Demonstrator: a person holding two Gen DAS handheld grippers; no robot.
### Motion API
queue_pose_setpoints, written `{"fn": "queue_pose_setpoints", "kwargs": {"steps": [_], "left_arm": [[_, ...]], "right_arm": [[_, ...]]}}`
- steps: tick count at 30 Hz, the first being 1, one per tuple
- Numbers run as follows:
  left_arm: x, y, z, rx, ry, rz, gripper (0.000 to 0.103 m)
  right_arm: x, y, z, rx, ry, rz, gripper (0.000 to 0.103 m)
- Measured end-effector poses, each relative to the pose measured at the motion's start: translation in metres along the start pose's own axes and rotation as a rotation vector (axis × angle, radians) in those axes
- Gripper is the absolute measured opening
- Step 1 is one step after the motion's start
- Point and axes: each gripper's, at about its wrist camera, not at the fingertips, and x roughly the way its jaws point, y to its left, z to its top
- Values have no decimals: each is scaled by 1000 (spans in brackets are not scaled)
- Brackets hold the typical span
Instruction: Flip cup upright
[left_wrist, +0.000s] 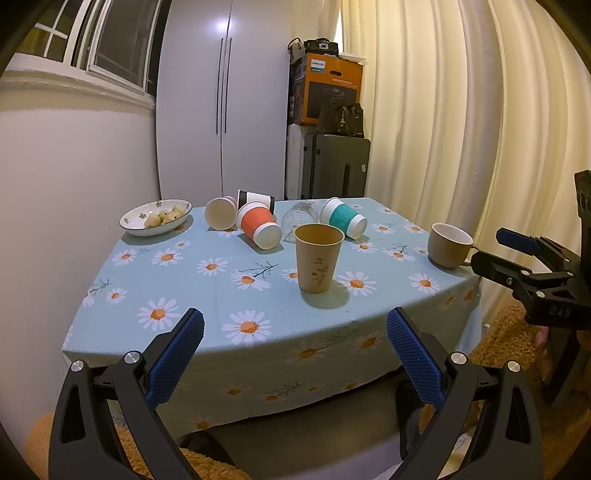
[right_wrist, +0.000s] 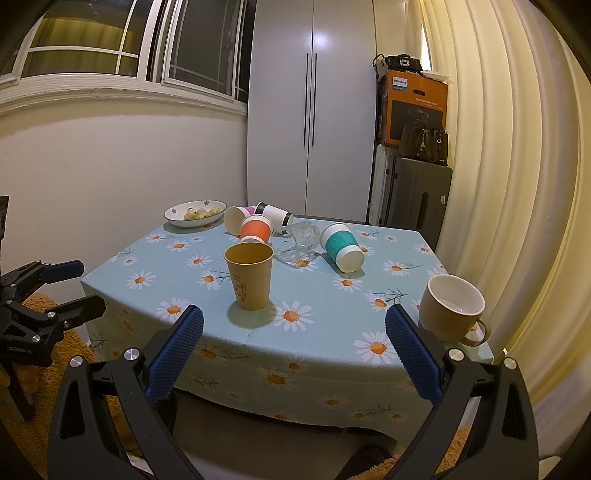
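Cups are lying scattered across a daisy-print worktop (left_wrist: 207, 266) as two handheld tools are hovering at its near edge. Left tool (left_wrist: 295, 325) is sitting with its blue pads spread wide and gripping nothing; right tool (right_wrist: 294, 325) is likewise gaping apart and empty. Straight ahead of both, a tan paper cup (left_wrist: 318, 257) is standing upright, just beyond the left tool's fingertips. Farther ahead, four sleeved cups are resting on their sides in a cluster: an orange-banded cup (left_wrist: 258, 225), a teal-banded cup (left_wrist: 343, 218), a cream cup (left_wrist: 220, 213) with its mouth facing the tools, and a black-and-white cup (left_wrist: 256, 199) behind them. A clear glass (left_wrist: 300, 218) is lying tipped over between the orange and teal cups. A beige mug (right_wrist: 452, 308) is standing upright just beside the right tool's right pad, near the worktop's corner. A shallow dish of food (left_wrist: 157, 218) is sitting at the far left corner.
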Motion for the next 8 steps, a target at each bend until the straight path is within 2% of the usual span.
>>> {"fn": "queue_pose_setpoints", "kwargs": {"steps": [8], "left_arm": [[0,1,1,5,3,-2,97]], "right_arm": [[0,1,1,-7,2,0,98]]}}
